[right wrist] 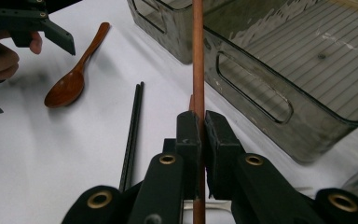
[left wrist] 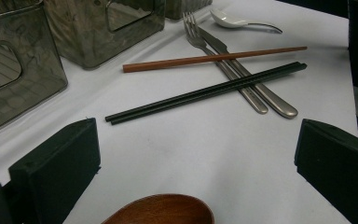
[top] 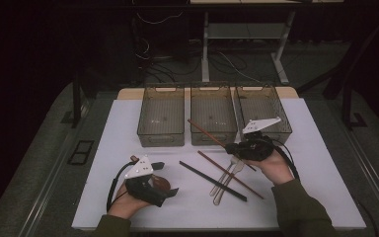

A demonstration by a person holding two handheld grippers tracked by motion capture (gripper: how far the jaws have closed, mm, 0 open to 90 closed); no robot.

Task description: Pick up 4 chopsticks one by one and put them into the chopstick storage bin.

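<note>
Jaws of the left gripper (top: 154, 178) stand spread wide, low over the white surface (top: 103, 197), with the bowl of a wooden spoon (left wrist: 161, 211) lying between them at the near edge. Just beyond, a pair of black chopsticks (left wrist: 205, 92) lies slantwise across a steel fork (left wrist: 223, 65) and knife (left wrist: 249, 77), and a brown chopstick (left wrist: 214, 58) rests on top of those two. A metal spoon (left wrist: 240, 21) sits farther off. To the right, the right gripper (right wrist: 201, 128) is pinched on a second brown chopstick (right wrist: 197, 56), which runs straight up between its pressed-together jaws and is lifted off the surface, its far tip pointing toward the middle bin (top: 213, 114). Three clear bins stand in a row along the far edge: the left bin (top: 161, 116), the middle one and the right bin (top: 261, 111).
</note>
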